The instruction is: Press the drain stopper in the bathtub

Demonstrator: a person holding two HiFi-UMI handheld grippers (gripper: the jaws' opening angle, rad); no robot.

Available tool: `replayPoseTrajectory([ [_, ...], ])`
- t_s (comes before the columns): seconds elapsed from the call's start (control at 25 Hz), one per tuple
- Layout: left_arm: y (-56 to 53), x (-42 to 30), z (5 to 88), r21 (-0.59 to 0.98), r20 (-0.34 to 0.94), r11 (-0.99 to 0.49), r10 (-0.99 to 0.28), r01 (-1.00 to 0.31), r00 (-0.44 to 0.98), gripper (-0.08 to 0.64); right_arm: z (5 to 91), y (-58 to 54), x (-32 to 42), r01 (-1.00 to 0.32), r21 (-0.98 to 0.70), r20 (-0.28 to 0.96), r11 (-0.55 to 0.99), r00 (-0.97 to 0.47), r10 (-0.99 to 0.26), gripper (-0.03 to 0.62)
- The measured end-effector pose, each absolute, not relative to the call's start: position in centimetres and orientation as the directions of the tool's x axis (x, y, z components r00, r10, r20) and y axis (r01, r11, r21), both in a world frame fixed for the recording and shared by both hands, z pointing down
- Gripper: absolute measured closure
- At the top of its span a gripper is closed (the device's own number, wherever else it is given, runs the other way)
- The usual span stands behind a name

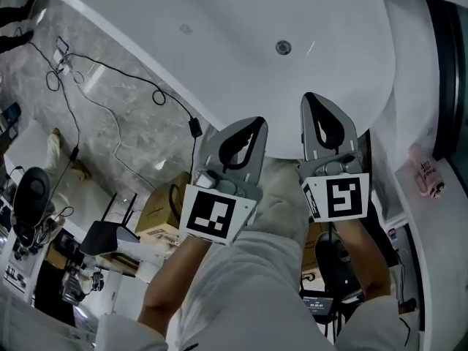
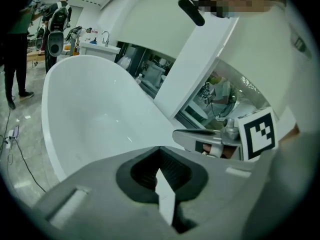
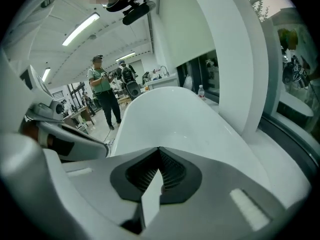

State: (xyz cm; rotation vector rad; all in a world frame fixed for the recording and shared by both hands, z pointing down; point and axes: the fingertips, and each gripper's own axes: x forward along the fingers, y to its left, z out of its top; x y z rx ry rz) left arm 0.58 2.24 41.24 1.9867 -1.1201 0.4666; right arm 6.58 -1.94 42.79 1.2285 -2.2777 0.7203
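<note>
Hovering over the near rim of the bathtub (image 1: 219, 64), both grippers are up and neither has gone in yet. This looks like the approach step, with the press itself not begun.

The left gripper (image 1: 252, 126) has its jaws brought together at the tips, with only a thin sliver of light between the pads and nothing caught there. The right gripper (image 1: 314, 102) matches it: jaws closed tip to tip and empty.

The drain stopper (image 1: 283, 47) sits as a small round metal disc on the white floor of the basin. It is well apart from both sets of tips, though the right gripper lines up with it more closely than the left.

The next move, as I read it, is a reach down into the basin. The closed tips need to land square on that disc and push straight down. The curved wall of the tub is slick, so an off-centre touch could skate off.

By my count there is one bathtub, one drain stopper and two grippers. There is also one small pale mark (image 1: 186, 29) higher on the tub wall, too small to identify. On the floor beside the tub, one cardboard box (image 1: 162, 209) sits among loose cables.
</note>
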Motion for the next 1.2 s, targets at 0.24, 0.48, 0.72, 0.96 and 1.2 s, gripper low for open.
replayPoseTrajectory([
  [0.24, 1.5, 0.9, 47.6, 0.448, 0.665, -0.278, -0.532, -0.85, 0.525, 0.56, 50.2, -3.0, 6.5, -0.856, -0.197, 0.638, 0.477, -0.482, -0.601, 0.589],
  [0.48, 0.7, 1.2, 53.4, 0.475, 0.679, -0.233, -0.517, -0.849, 0.522, 0.56, 56.5, -3.2, 6.8, -0.874, -0.203, 0.68, 0.442, -0.45, -0.579, 0.589],
  [0.72, 1.2, 2.2, 58.3, 0.484, 0.69, -0.233, -0.492, -0.844, 0.531, 0.56, 62.7, -2.5, 6.9, -0.874, -0.243, 0.707, 0.421, -0.457, -0.54, 0.589],
  [0.96, 0.9, 2.1, 63.5, 0.477, 0.71, -0.216, -0.477, -0.852, 0.518, 0.56, 68.5, -2.4, 7.5, -0.888, -0.231, 0.733, 0.397, -0.427, -0.53, 0.589],
  [1.2, 1.0, 3.6, 67.1, 0.484, 0.715, -0.231, -0.452, -0.844, 0.533, 0.56, 73.8, -2.3, 7.6, -0.878, -0.238, 0.751, 0.416, -0.438, -0.494, 0.589],
])
